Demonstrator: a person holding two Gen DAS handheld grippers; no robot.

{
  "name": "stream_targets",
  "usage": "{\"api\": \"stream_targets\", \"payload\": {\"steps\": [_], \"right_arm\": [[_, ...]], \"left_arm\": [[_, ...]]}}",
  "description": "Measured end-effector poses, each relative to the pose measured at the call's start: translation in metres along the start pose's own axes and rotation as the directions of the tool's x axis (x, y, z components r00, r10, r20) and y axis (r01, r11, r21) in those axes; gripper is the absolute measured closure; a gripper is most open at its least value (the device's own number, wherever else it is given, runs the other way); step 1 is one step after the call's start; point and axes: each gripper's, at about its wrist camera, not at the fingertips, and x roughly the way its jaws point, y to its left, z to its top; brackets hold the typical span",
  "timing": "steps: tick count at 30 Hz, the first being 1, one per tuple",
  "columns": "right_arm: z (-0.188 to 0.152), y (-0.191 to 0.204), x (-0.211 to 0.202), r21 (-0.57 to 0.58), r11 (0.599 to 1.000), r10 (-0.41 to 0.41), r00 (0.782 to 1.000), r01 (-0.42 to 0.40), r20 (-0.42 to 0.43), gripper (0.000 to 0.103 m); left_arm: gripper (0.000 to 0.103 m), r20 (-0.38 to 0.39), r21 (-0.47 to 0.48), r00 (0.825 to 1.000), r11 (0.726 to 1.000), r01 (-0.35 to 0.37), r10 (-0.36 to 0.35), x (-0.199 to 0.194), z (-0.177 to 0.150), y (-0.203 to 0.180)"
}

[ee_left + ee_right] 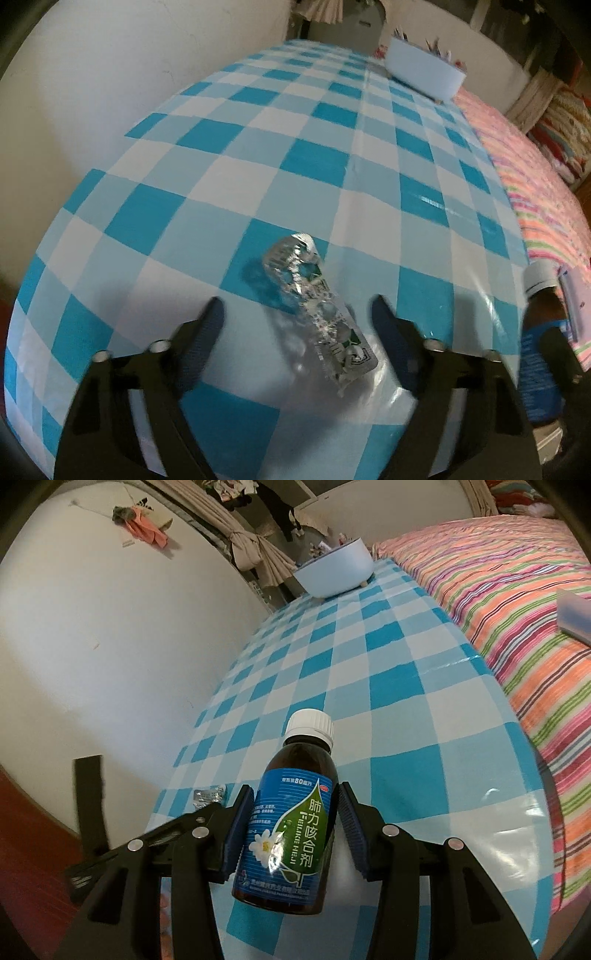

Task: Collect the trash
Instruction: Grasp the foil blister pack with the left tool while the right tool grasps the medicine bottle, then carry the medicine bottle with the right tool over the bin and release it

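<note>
A crumpled silver blister pack (314,299) lies flat on the blue-and-white checked tablecloth (221,147). My left gripper (297,306) hovers over it, open, one finger on each side, and neither pad touches the foil. My right gripper (295,790) is shut on a brown medicine bottle (291,823) with a blue label and white cap, held tilted above the table (406,686). That bottle (539,350) shows at the right edge of the left wrist view. The blister pack (208,795) is seen small to the left of the right gripper's fingers.
A pale blue tub (424,72) holding several wrappers stands at the table's far end, also visible as the tub (336,572) in the right wrist view. A striped blanket (517,590) covers the bed along the table's right side. A white wall (110,92) runs along the left.
</note>
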Motion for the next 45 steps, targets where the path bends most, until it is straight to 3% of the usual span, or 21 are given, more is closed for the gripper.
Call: {"api": "stream_targets", "payload": {"steps": [2,4,6,10,13,18,27,33,45], "right_arm": [[0.002,-0.001,-0.004,0.0,1.0,0.008,1.0,-0.008,0.004,0.057],[0.002,-0.001,-0.01,0.002,1.0,0.02,1.0,-0.02,0.011,0.057],[0.003,0.0,-0.015,0.002,1.0,0.028,0.999,-0.028,0.018,0.057],[0.004,0.004,-0.024,-0.013,0.999,0.037,0.999,-0.036,0.035,0.057],[0.004,0.004,-0.029,-0.015,0.999,0.043,0.998,-0.042,0.041,0.057],[0.005,0.003,-0.04,-0.024,0.999,0.038,0.997,-0.036,0.061,0.057],[-0.001,0.004,-0.054,-0.049,0.998,0.034,0.997,-0.031,0.063,0.057],[-0.007,0.001,-0.071,-0.063,0.998,0.032,0.997,-0.027,0.075,0.057],[-0.025,-0.022,-0.115,-0.053,0.998,-0.015,0.993,0.022,0.121,0.057]], "left_arm": [[0.044,-0.016,0.023,1.0,1.0,-0.011,0.012,0.006,0.0,-0.007],[0.046,-0.002,0.06,0.999,0.998,-0.033,0.033,0.006,-0.001,-0.014],[0.063,0.005,0.08,0.999,0.996,-0.046,0.046,0.006,0.0,-0.017],[0.078,0.011,0.103,1.0,0.994,-0.017,0.016,0.001,-0.002,-0.02],[0.078,0.007,0.12,0.999,0.992,0.035,-0.036,-0.006,-0.008,-0.023],[0.079,0.05,0.161,0.996,0.985,0.064,-0.073,-0.027,-0.015,-0.029],[0.078,0.049,0.185,0.986,0.971,0.15,-0.161,-0.042,-0.036,-0.033],[0.078,0.054,0.214,0.981,0.962,0.169,-0.185,-0.054,-0.046,-0.039],[0.078,0.05,0.33,0.967,0.918,0.219,-0.249,-0.08,-0.078,-0.079]]}}
